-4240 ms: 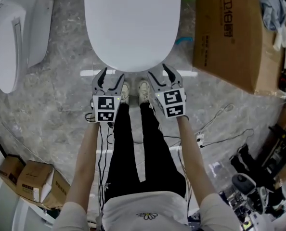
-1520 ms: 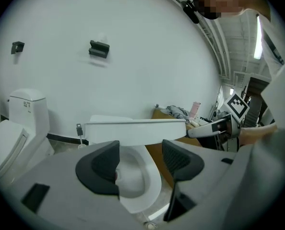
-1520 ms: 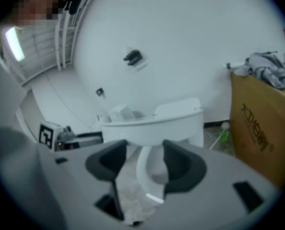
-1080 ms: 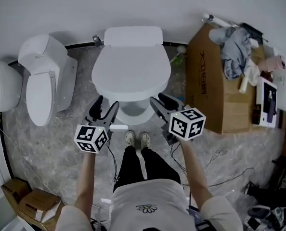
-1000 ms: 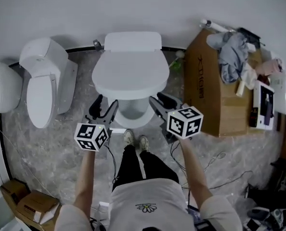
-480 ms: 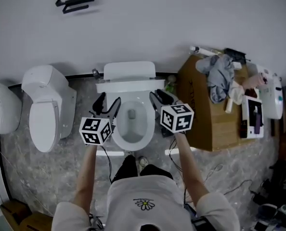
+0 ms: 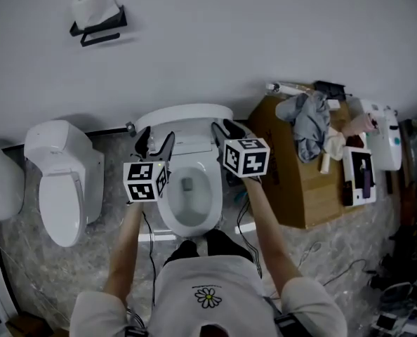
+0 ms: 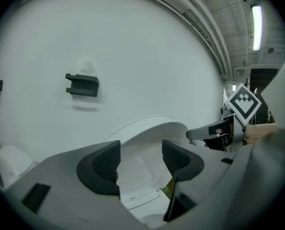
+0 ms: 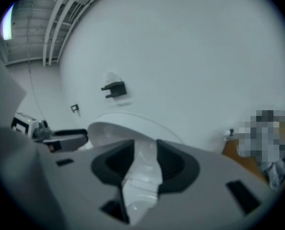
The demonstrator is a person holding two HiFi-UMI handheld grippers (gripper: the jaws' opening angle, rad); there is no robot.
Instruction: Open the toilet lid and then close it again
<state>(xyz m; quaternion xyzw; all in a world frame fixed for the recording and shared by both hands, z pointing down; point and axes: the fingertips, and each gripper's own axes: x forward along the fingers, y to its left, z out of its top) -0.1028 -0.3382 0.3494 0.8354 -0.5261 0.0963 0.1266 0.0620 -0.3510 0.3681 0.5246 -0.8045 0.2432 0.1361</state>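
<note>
One toilet lid, raised upright, just beyond left gripper, jaws parted

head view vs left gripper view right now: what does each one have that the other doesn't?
Only the head view: the open bowl, the second toilet to its left, and the cardboard box with clothes on top.
Only the left gripper view: the ceiling light strip, plus a close look at the left gripper, whose fingers stand apart, clamping nothing.
Both: the raised toilet lid and the paper holder on the wall.
</note>
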